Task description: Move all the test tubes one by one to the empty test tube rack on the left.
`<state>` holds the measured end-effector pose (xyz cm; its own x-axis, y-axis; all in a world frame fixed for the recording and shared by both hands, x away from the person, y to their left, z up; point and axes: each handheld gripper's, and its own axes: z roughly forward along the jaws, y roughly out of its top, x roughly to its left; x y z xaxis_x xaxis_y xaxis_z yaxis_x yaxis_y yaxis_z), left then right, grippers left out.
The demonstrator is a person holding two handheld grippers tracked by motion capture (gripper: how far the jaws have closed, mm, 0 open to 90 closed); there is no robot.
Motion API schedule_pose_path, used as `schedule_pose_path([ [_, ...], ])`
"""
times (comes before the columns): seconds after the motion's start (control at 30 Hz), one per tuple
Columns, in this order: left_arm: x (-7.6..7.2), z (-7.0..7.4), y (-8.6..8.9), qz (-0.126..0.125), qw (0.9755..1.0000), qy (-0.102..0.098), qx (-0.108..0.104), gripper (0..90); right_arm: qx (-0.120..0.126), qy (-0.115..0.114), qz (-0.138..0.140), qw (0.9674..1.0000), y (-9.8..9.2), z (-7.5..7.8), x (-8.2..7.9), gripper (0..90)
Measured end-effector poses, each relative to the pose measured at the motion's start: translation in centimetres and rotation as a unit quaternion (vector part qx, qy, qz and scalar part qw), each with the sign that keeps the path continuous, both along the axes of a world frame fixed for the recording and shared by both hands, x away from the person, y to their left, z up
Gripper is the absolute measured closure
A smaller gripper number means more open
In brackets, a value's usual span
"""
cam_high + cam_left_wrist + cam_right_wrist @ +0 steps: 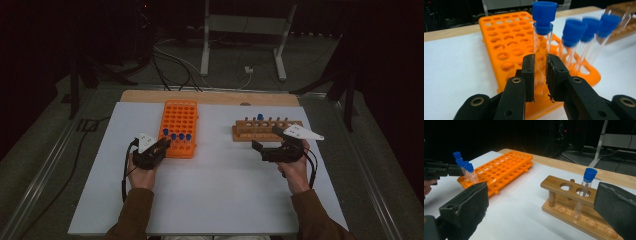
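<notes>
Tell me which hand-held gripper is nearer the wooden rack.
Right. The right hand-held gripper hovers open just in front of the wooden rack; the left hand-held gripper is across the table, gripping a tube at the orange rack.

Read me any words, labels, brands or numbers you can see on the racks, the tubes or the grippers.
None can be read.
Orange rack: no print shows.
Wooden rack: bare wood, no marks.
Tubes: clear glass, plain blue caps, no labels.
Left gripper and right gripper: plain black jaws, no brand showing.

High view looks down from above; both gripper views sit low, sharing the orange rack (179, 128).
</notes>
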<state>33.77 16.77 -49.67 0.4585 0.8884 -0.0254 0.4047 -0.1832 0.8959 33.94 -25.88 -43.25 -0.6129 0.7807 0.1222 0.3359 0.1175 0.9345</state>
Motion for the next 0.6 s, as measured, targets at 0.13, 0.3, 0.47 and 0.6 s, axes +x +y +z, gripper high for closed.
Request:
schedule_pose_path([
  [0.13, -0.08, -0.03, -0.26, -0.004, 0.9999, 0.001, 0.015, 78.5, -0.001, 0.001, 0.000, 1.0000, 0.04, -0.06, 0.04, 0.0],
  [0.3, -0.06, -0.50, -0.61, -0.005, 0.9993, 0.014, 0.035, 78.5, -0.008, -0.002, -0.001, 1.0000, 0.08, -0.09, 0.00, 0.0],
  [0.47, -0.12, -0.76, -0.37, -0.004, 0.9995, 0.017, 0.025, 78.4, -0.008, -0.002, -0.002, 1.0000, 0.07, -0.11, 0.05, 0.0],
  [0.6, -0.06, -0.71, -0.13, -0.008, 0.9996, 0.025, 0.011, 76.7, -0.008, -0.001, -0.002, 1.0000, 0.06, -0.17, 0.08, 0.0],
])
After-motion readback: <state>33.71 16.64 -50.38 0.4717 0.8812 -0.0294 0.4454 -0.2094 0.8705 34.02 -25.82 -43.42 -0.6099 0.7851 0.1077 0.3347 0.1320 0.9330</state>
